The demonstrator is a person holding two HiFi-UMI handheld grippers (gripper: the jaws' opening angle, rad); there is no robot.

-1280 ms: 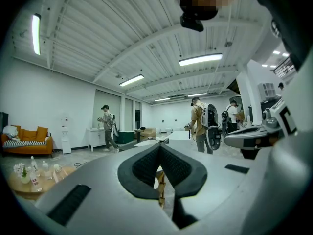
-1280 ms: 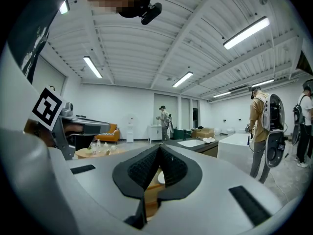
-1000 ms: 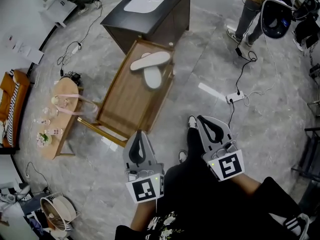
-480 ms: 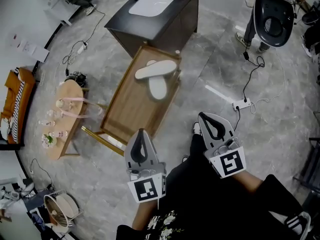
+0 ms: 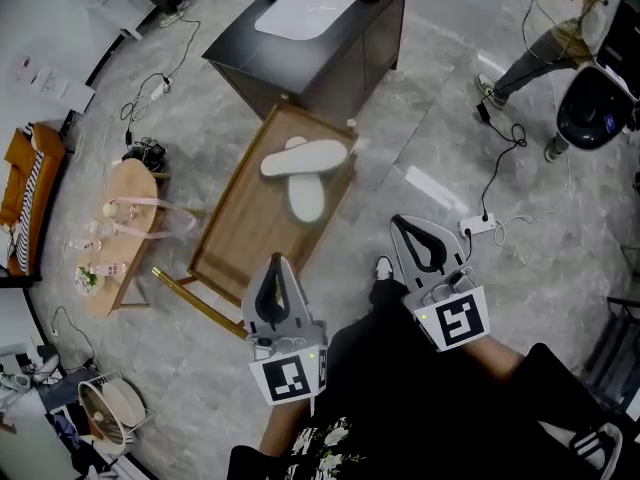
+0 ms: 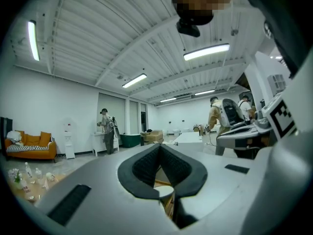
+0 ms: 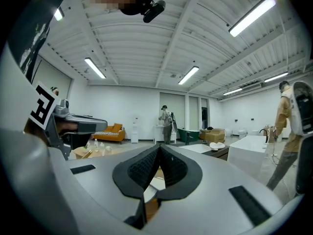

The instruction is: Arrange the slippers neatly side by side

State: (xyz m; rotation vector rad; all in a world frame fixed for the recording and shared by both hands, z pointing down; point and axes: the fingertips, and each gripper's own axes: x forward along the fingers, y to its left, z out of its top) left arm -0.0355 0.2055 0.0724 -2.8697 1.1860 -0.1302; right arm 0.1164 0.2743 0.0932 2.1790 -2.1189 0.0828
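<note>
Place: two white slippers lie on the far end of a wooden table. The top slipper lies crosswise. The bottom slipper points toward the person and seems to pass under it, so the pair forms a cross.
Handling: they are probably light, soft and bendy, and not fragile. A flat sole should slide easily on smooth wood, and a pinch at one end would likely let the rest droop or swing.
Hold: the side edge of the sole near mid-length looks best, or the strap if there is one, though none can be made out. Take the top slipper first, since it seems to rest on the other.
Left claw: jaws closed tip to tip, nothing between them. It is held level over the table's near edge, with the slippers ahead of it and well apart.
Right claw: jaws likewise together and empty. It hangs over the floor to the right of the table, with the slippers ahead, off to its left and well apart.
Reach: both claws would need to open and come down to table height before either could take hold.
</note>
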